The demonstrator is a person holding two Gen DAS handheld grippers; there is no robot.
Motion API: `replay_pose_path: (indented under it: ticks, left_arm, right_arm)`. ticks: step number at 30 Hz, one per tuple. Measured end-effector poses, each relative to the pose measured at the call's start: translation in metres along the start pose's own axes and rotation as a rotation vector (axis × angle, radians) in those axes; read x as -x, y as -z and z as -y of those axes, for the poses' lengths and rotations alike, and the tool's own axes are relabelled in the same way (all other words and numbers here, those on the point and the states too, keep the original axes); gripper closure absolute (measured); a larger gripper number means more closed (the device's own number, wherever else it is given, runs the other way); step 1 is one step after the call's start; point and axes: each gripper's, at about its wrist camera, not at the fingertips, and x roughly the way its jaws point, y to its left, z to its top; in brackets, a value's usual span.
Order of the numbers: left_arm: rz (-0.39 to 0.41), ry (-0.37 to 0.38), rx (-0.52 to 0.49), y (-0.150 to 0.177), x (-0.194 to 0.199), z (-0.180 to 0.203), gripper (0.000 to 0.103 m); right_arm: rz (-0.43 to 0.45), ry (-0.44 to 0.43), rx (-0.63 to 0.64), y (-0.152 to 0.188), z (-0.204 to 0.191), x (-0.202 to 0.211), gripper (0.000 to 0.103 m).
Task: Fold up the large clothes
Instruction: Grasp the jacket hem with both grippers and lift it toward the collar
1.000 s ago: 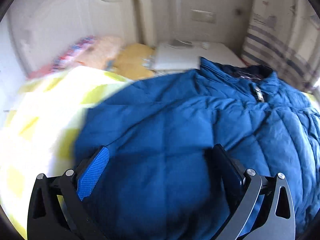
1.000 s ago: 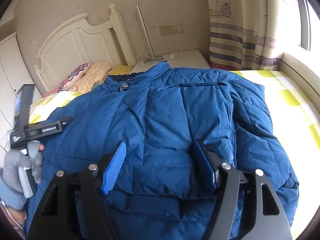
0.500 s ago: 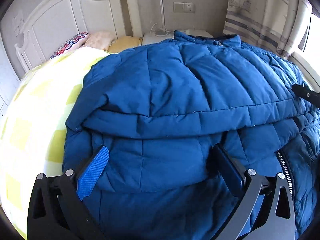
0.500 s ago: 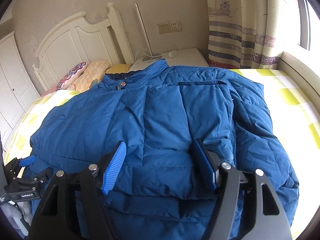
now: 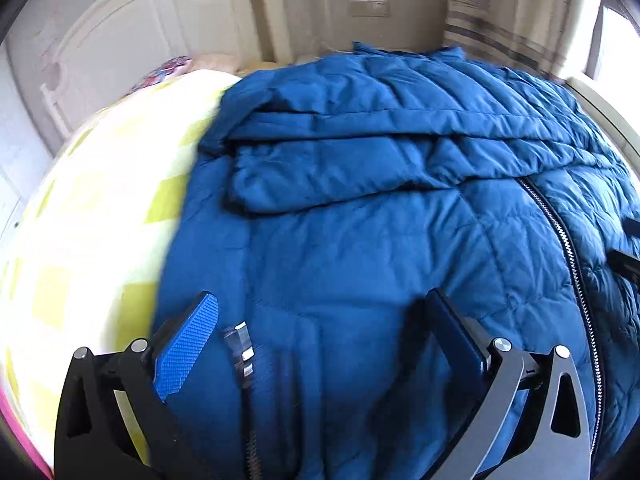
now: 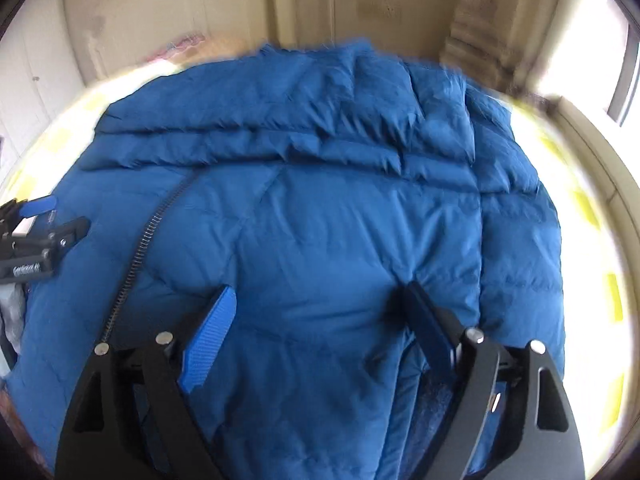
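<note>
A big blue puffer jacket (image 5: 360,240) lies spread on the bed, with a sleeve (image 5: 340,172) folded across its chest. Its front zipper (image 5: 568,248) runs down the right of the left wrist view and appears as the zipper (image 6: 136,256) in the right wrist view. My left gripper (image 5: 320,320) hovers open over the jacket's lower part, near a metal zipper pull (image 5: 240,344). My right gripper (image 6: 320,312) has its jaws opening, with jacket cloth bulging between the fingers but no pad pressing on it. The left gripper (image 6: 36,240) also shows at the left edge there.
The bed has a yellow-and-white checked sheet (image 5: 100,220) bare to the left of the jacket. A white headboard (image 5: 132,40) and pillows (image 5: 172,72) stand at the far end. A striped curtain (image 5: 500,20) and a window ledge (image 6: 592,152) lie to the right.
Both views have slid toward the jacket's lower part, so the zipper now shows. The right jaws have spread wider. The left gripper has dropped low beside the jacket's left side.
</note>
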Motion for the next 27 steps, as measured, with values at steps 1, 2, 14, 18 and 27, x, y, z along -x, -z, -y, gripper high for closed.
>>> replay_pose_path:
  ticks: [1,2,14,18,27]
  left_arm:
    - [0.001,-0.012,-0.005,0.006,0.005,-0.001,0.004]
    - [0.013,-0.024,-0.014,0.014,0.014,-0.002,0.004]
    - [0.024,0.072,-0.042,0.081,0.048,-0.013,0.004]
    - [0.026,0.079,-0.035,0.080,0.046,-0.013,0.004]
    - [0.004,0.084,-0.021,0.079,0.044,-0.014,0.004]
  right_arm:
    - [-0.008,0.007,0.005,0.002,-0.001,0.004,0.018]
    - [-0.007,0.018,0.014,0.005,-0.002,0.009,0.018]
    - [0.033,0.026,0.047,0.080,0.004,0.046,0.002]
    - [0.033,0.009,0.036,0.077,0.011,0.044,0.002]
    - [0.019,0.013,0.046,0.075,0.008,0.042,0.002]
